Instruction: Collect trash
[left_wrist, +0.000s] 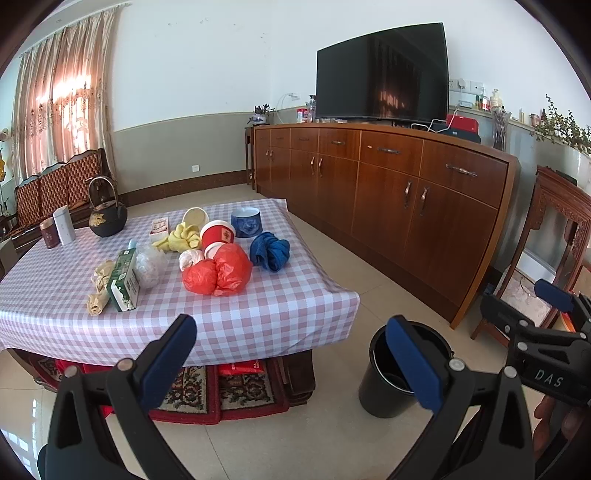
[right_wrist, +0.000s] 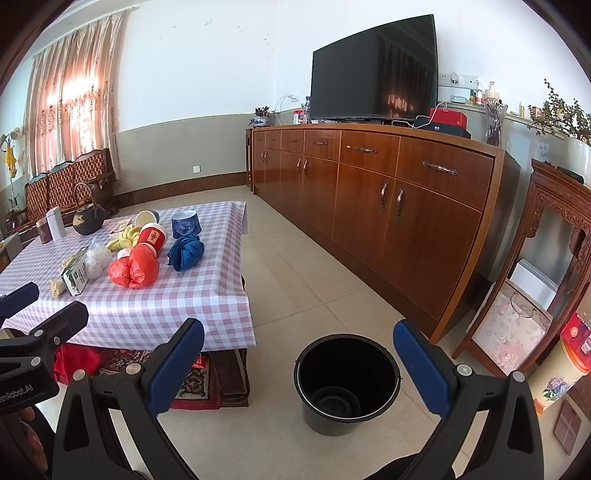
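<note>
Trash lies on a low table with a pink checked cloth: a crumpled red plastic bag, a green carton, a clear plastic bag, crumpled beige paper and a red paper cup. A black bucket stands on the floor right of the table. My left gripper is open before the table's front edge, holding nothing. My right gripper is open above the bucket, also holding nothing.
A yellow cloth, blue cloth, blue bowl, black teapot and two tins share the table. A long wooden sideboard with a TV runs along the right. A carved wooden stand is at far right.
</note>
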